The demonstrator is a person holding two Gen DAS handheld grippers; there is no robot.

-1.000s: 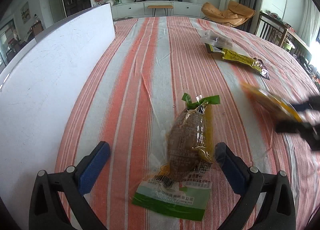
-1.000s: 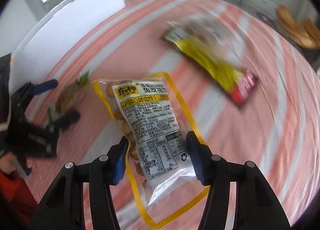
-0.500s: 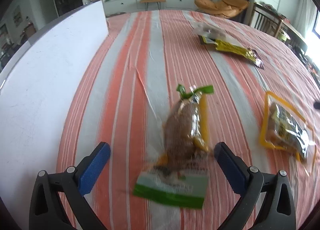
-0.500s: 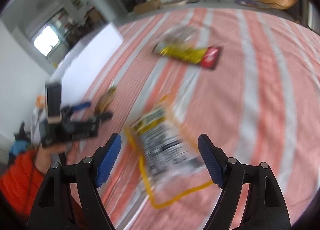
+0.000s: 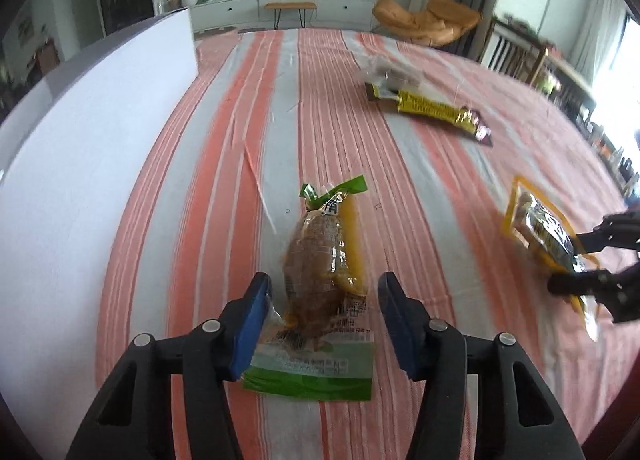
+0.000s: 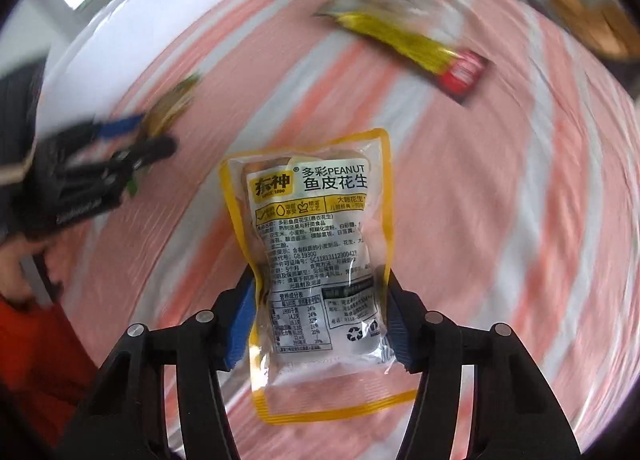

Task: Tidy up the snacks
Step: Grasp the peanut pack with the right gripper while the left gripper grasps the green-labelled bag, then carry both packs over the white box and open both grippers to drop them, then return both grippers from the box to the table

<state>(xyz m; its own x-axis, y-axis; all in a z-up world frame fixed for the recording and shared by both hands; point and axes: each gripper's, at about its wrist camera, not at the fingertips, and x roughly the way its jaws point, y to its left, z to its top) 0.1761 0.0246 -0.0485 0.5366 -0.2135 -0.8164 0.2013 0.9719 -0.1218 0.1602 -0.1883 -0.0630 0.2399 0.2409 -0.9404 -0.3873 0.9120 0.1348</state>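
Observation:
A brown snack in a clear pack with green ends (image 5: 320, 272) lies on the striped tablecloth. My left gripper (image 5: 324, 320) straddles its near half, its jaws partly closed with small gaps to the pack. My right gripper (image 6: 320, 316) is shut on a yellow-edged peanut pack (image 6: 316, 252), also seen at the right of the left wrist view (image 5: 548, 236). The left gripper shows blurred in the right wrist view (image 6: 104, 156).
A tall white board (image 5: 88, 164) stands along the left. A yellow and red snack bar (image 5: 440, 112) and a clear packet (image 5: 390, 74) lie farther back; the bar also shows in the right wrist view (image 6: 412, 44). The striped tablecloth (image 5: 224, 164) covers the surface.
My left gripper's jaws have narrowed around the brown snack pack. My right gripper let the peanut pack go half a second ago and has closed on it again.

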